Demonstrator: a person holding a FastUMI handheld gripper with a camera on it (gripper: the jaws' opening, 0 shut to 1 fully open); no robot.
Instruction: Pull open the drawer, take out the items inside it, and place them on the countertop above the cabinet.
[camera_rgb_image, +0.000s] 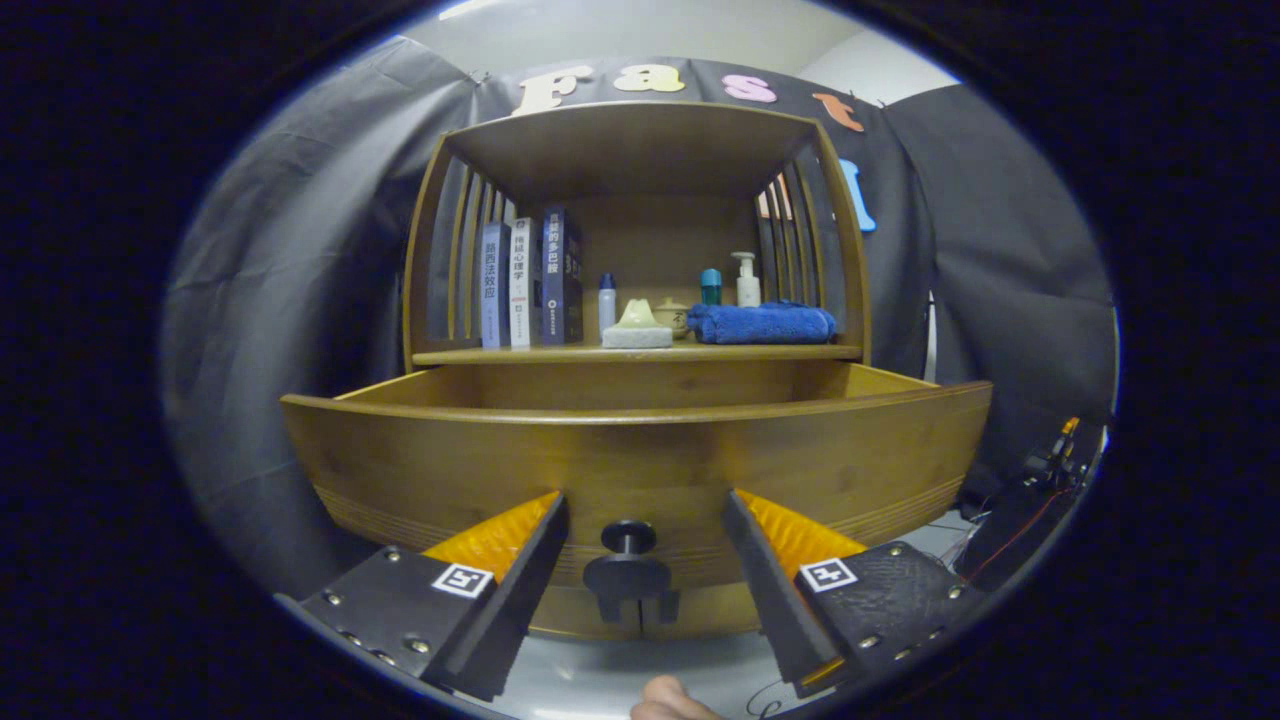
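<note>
The gripper (645, 520) is hovering open either side of the knob (627, 560) on the pulled-out drawer (640, 460) at centre frame, risking snagging that knob when reaching inside.

The camera rides on the gripper (645, 520) and looks forward along its two spread fingers, straight at the front of the pulled-out drawer (640, 465) — close, with the knob (627, 540) between the fingertips. It sits low, roughly level with the drawer front, so the drawer's inside is hidden. Beyond, the countertop (640, 354) and shelf recede, bowed by the fisheye lens.
</note>
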